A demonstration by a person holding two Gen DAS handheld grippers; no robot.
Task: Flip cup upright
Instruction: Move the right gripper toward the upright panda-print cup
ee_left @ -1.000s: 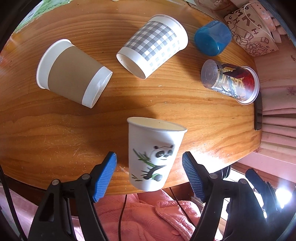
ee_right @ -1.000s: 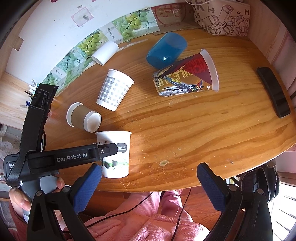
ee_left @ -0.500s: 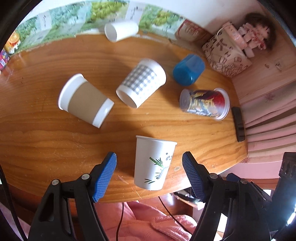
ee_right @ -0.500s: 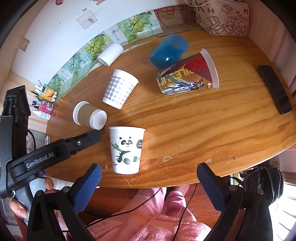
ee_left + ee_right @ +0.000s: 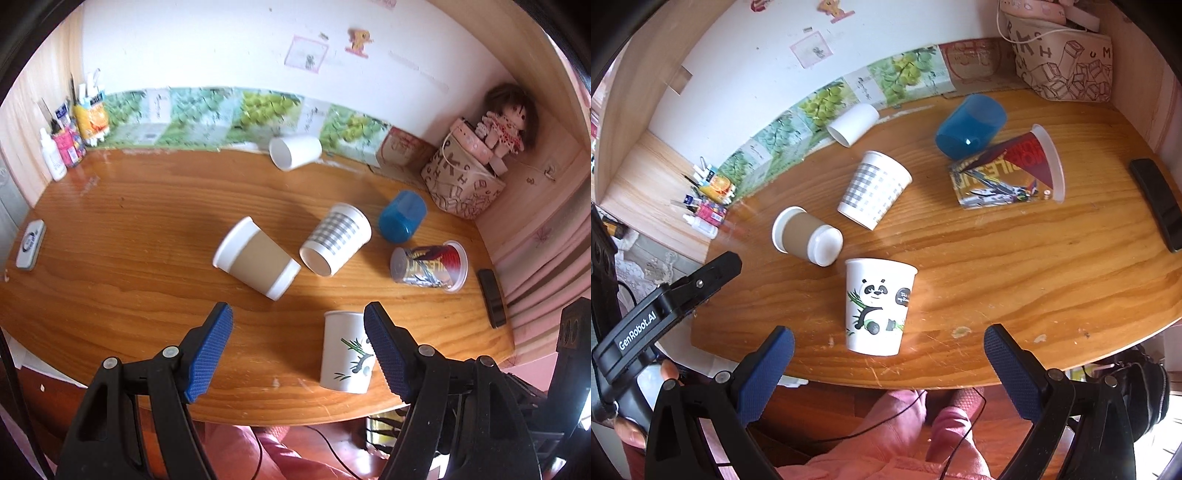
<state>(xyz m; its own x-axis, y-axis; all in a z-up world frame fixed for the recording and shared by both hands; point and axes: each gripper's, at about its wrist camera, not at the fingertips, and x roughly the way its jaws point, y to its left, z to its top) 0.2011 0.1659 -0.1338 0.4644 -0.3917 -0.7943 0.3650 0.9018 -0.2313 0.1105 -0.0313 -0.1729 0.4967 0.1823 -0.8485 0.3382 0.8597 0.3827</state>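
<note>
A white panda paper cup (image 5: 347, 350) (image 5: 877, 306) stands upright near the table's front edge. My left gripper (image 5: 298, 354) is open and empty, drawn back above the front edge, with the panda cup by its right finger. My right gripper (image 5: 886, 369) is open and empty, just in front of the panda cup. A brown-sleeved cup (image 5: 256, 258) (image 5: 805, 236), a grey checked cup (image 5: 334, 240) (image 5: 873, 194), a blue cup (image 5: 402, 221) (image 5: 971, 125), a printed clear cup (image 5: 430, 264) (image 5: 1008, 173) and a plain white cup (image 5: 293, 151) (image 5: 853, 123) lie on their sides.
A black phone (image 5: 491, 297) (image 5: 1156, 203) lies at the table's right edge. A patterned bag (image 5: 461, 184) with a doll stands in the back right corner. Small bottles (image 5: 70, 144) stand at the back left, and a small tin (image 5: 31, 243) lies at the left.
My left gripper has pulled back and up from the panda cup, which now stands free on the table. The right gripper has drawn slightly back.
</note>
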